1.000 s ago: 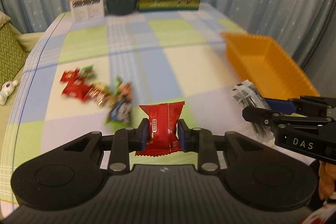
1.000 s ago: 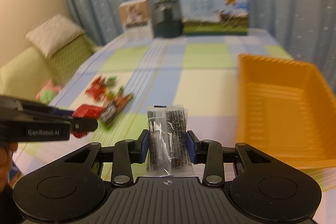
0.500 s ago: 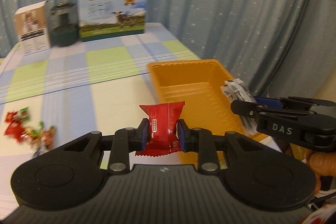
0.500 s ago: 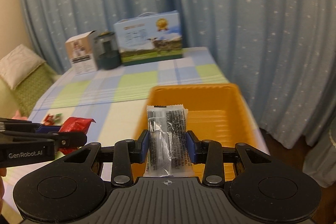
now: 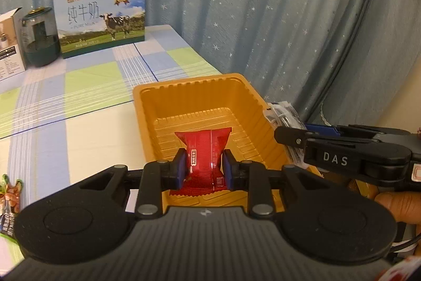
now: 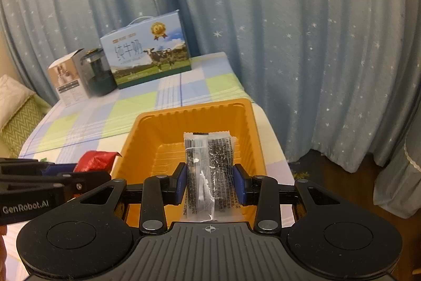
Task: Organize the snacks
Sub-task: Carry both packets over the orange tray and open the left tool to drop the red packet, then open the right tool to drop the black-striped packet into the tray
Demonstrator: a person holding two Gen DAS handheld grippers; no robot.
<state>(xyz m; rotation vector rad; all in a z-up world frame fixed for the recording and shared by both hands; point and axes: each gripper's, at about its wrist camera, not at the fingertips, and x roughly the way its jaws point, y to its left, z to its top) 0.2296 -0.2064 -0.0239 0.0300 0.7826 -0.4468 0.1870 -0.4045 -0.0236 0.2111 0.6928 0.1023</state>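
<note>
- The left gripper (image 5: 203,167) has its jaws clamped on a red snack packet (image 5: 204,154), pinched across its narrow waist. The packet's long axis runs straight out along the jaws, its flared far end pointing away from the hand.
- The right gripper (image 6: 210,186) has its jaws clamped on a clear packet of dark snack (image 6: 209,170), gripped by its two long edges. It stands upright between the jaws, long axis pointing forward and up.
- The orange tray (image 5: 147,107) lies directly ahead of and below both sets of jaws, its long axis running away from them, open side up and apparently empty.
- From the left wrist view the red packet sits over the near half of the tray floor. From the right wrist view the clear packet hangs over the tray's middle.
- Both hands look about equally near. The right gripper sits just to the right of the left, beside the tray's right wall (image 5: 256,120).
- My guess is that the coming move is a plain release, as each packet would drop inside the walls.
- More wrapped snacks (image 5: 10,191) lie on the tabletop (image 5: 86,102), well off to the left of the jaws.
</note>
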